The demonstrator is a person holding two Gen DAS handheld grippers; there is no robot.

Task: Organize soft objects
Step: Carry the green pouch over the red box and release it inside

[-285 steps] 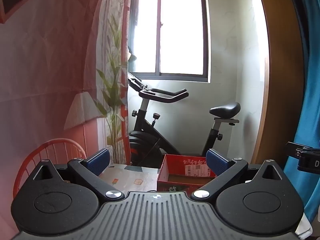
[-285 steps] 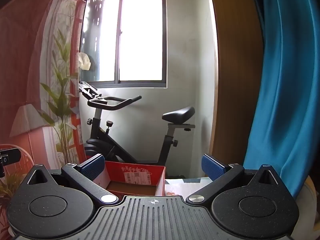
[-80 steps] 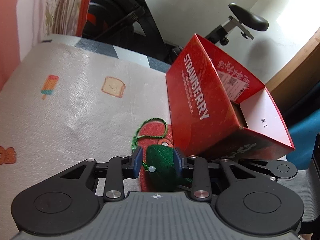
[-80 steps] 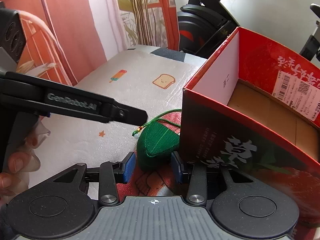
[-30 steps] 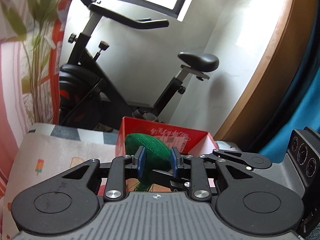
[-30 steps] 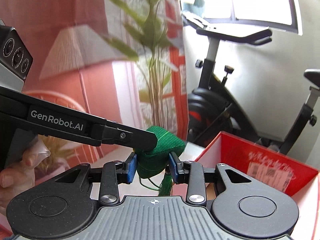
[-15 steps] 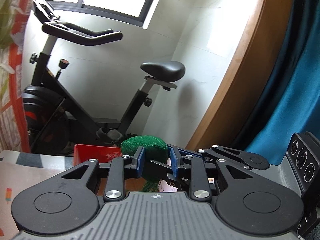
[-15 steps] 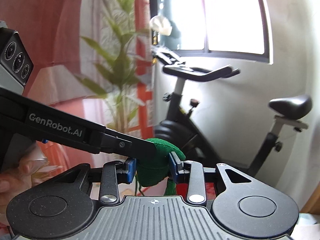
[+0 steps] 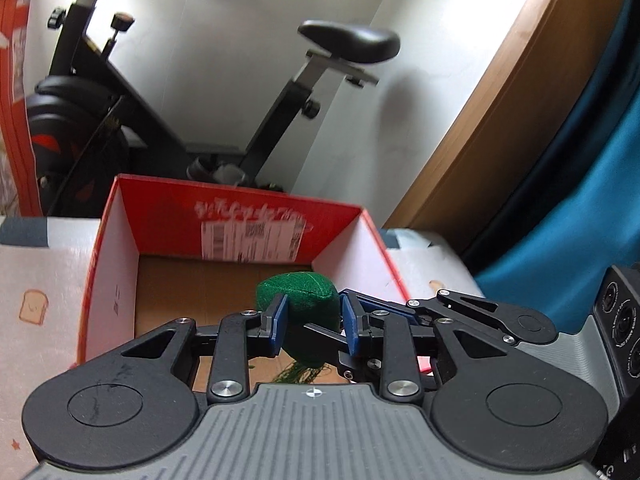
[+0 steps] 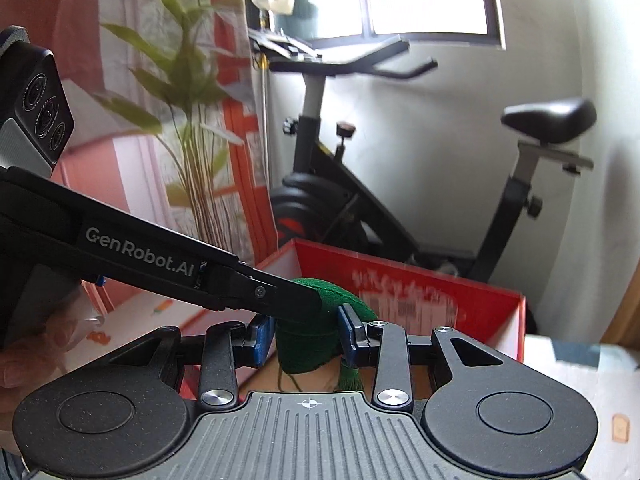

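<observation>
Both claws (image 9: 313, 322) (image 10: 306, 334), pinching the green pouch (image 9: 306, 300), now hover above the red box (image 9: 240, 216).

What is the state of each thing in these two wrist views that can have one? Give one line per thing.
green soft pouch: lifted, clamped from two sides, over the box opening
left gripper: shut on the pouch
right gripper: shut on the pouch
red box: open at the top, visible floor bare
tassel: hanging below the pouch
</observation>
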